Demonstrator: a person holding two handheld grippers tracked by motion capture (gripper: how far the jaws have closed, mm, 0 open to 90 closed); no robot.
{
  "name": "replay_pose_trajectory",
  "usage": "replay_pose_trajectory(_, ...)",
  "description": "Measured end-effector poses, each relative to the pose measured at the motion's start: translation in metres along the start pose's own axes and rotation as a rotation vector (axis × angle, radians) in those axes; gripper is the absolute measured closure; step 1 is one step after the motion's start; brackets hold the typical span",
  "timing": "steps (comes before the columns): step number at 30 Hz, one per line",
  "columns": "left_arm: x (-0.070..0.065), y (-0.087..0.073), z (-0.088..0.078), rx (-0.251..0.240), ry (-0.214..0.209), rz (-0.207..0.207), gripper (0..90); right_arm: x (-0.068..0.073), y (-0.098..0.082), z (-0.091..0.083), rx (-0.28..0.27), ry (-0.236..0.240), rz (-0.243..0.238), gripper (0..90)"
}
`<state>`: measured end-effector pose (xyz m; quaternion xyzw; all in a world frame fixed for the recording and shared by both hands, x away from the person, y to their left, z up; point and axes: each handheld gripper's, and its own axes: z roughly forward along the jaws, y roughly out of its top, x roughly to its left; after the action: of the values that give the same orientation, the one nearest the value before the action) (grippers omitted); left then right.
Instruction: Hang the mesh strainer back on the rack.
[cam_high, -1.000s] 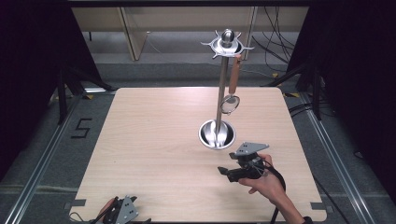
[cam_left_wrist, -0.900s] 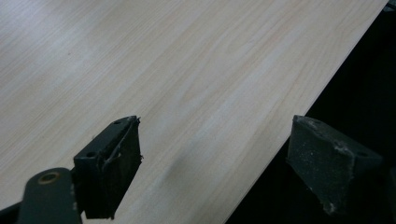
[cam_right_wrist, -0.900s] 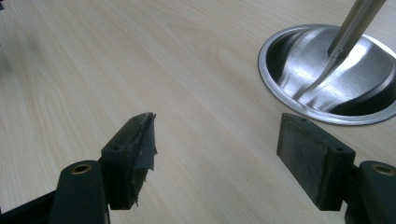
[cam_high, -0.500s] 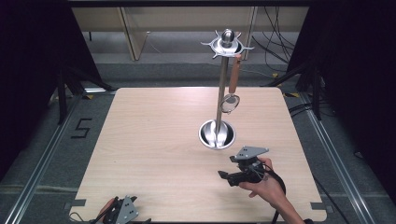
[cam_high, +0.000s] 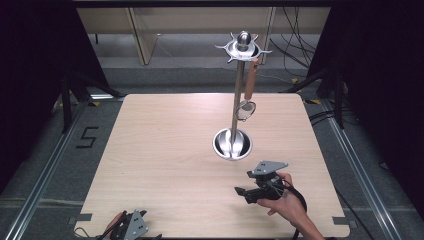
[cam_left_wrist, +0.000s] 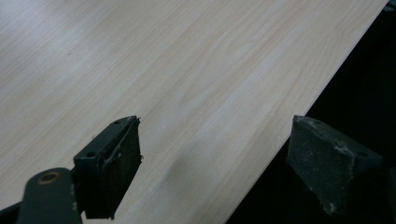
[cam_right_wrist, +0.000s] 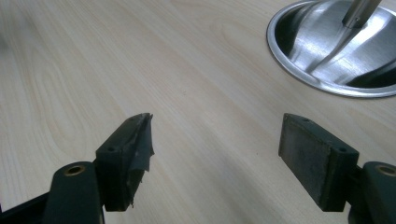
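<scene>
A: Worktop (cam_high: 165, 165) first: pale wood, mostly bare. Utensil stand (cam_high: 234, 100) right of centre, dish base (cam_high: 232, 144) catching drips.

B: Hanging from it?

A: One strainer (cam_high: 247, 102), wooden handle hooked on the top ring, clear of the base, likely so it dangles free.

B: Claws?

A: Right claw (cam_high: 247, 192) held low just near-side of the base, released, nothing gripped. Left claw (cam_high: 127, 227) lies at the near-left edge, also released, apparently parked.

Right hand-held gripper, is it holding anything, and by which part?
Nothing. The right hand-held gripper is open over bare table, beside the stand's steel base.
</scene>
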<state>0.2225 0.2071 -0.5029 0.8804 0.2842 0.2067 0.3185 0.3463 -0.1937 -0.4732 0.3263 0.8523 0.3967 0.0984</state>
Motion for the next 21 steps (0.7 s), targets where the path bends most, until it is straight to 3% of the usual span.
replay_pose_trajectory(21,0.001,0.000,0.000,0.001,-0.003,0.006,16.6,0.003,-0.015,-0.004,0.008,0.013,0.014,26.7)
